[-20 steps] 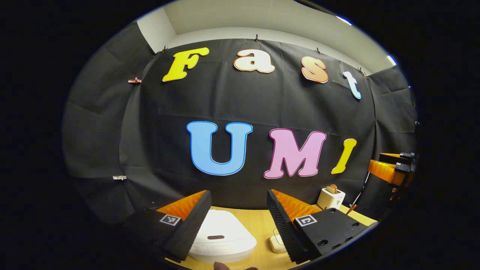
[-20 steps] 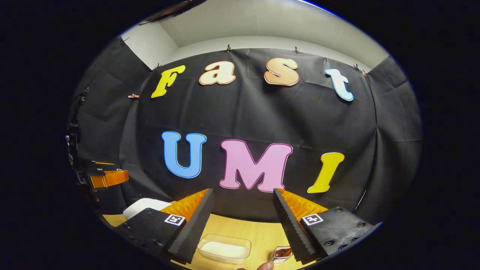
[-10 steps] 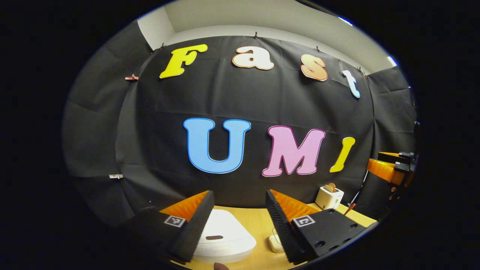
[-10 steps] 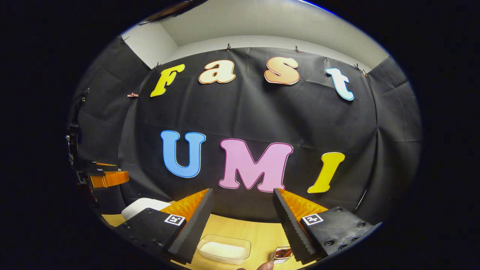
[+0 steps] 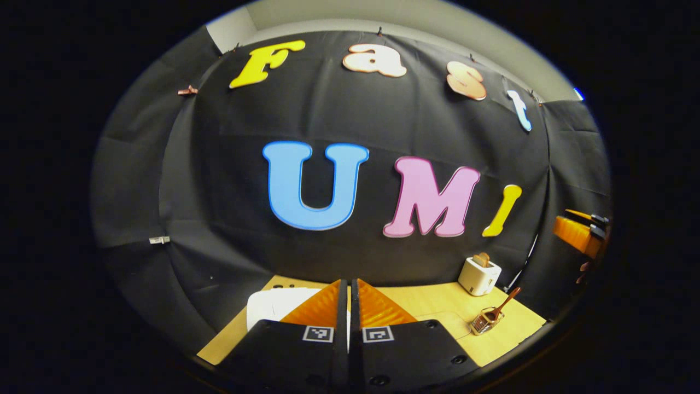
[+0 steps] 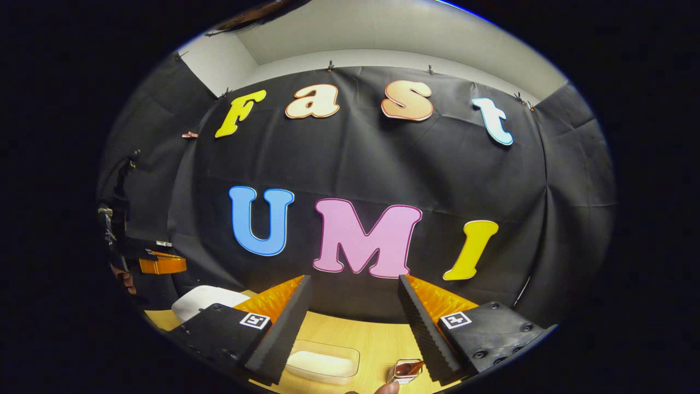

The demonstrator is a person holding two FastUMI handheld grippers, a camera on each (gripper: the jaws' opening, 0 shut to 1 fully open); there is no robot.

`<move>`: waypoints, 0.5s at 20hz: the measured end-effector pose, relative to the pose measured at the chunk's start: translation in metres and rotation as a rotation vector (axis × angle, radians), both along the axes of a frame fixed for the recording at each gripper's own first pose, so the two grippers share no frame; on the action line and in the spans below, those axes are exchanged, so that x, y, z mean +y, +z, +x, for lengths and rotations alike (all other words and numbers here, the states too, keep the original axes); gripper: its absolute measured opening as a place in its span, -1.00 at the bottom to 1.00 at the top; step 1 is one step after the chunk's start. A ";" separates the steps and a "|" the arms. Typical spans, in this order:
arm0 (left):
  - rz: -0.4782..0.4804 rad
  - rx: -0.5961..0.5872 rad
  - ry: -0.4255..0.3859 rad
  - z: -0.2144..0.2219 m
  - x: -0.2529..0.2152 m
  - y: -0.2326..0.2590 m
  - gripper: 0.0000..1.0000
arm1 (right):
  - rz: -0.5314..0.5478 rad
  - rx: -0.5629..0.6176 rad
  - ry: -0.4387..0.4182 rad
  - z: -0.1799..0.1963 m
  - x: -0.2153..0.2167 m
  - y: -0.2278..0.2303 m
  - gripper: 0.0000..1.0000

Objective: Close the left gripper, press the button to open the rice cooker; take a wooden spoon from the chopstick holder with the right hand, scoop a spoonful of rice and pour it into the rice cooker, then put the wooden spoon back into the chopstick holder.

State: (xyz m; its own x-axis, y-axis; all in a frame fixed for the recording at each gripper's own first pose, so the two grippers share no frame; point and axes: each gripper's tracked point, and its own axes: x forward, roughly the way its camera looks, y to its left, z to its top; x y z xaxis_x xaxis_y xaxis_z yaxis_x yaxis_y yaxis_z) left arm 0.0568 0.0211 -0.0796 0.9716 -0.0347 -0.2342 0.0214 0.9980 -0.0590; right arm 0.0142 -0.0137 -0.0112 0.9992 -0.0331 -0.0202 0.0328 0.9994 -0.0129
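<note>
With its fingers pressed together on nothing, the left gripper [image 5: 349, 287] hangs above the table [image 5: 432, 303], just in front of the white rice cooker [image 5: 270, 306]. Off to the right, the wooden spoon [image 5: 506, 302] leans in the chopstick holder [image 5: 484, 323], near a toaster [image 5: 478, 275]. Fingers well apart, the right gripper [image 6: 354, 298] hovers over a clear box of rice [image 6: 322, 362].
</note>
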 end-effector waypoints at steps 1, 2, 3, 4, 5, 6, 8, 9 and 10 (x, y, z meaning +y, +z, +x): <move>-0.010 0.054 0.006 0.005 0.005 -0.015 -0.90 | 0.002 0.004 -0.006 -0.001 -0.003 -0.002 0.94; -0.017 0.109 0.011 0.009 0.009 -0.032 -0.90 | 0.003 0.010 -0.012 -0.002 -0.007 -0.004 0.94; -0.025 0.163 0.014 0.013 0.014 -0.049 -0.90 | 0.004 0.015 -0.019 -0.003 -0.010 -0.006 0.94; -0.041 0.210 0.022 0.017 0.019 -0.066 -0.90 | 0.005 0.021 -0.026 -0.004 -0.014 -0.009 0.94; -0.059 0.251 0.031 0.021 0.023 -0.081 -0.90 | 0.005 0.024 -0.034 -0.005 -0.018 -0.010 0.94; -0.076 0.282 0.039 0.023 0.027 -0.092 -0.90 | 0.004 0.028 -0.043 -0.007 -0.023 -0.012 0.94; -0.073 0.316 0.060 0.030 0.035 -0.111 -0.89 | 0.005 0.036 -0.065 -0.010 -0.034 -0.015 0.94; -0.061 0.330 0.068 0.032 0.039 -0.119 -0.90 | 0.006 0.039 -0.075 -0.012 -0.039 -0.016 0.94; -0.052 0.347 0.072 0.034 0.042 -0.129 -0.90 | 0.008 0.043 -0.085 -0.014 -0.044 -0.017 0.80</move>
State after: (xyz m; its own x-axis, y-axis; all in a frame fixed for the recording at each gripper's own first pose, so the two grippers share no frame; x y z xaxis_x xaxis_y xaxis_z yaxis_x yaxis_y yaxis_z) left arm 0.0910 0.0629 -0.2082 0.8348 0.0104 -0.5505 -0.0791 0.9917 -0.1012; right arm 0.0006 -0.0572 -0.0284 0.9910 -0.1173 -0.0640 0.1170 0.9931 -0.0083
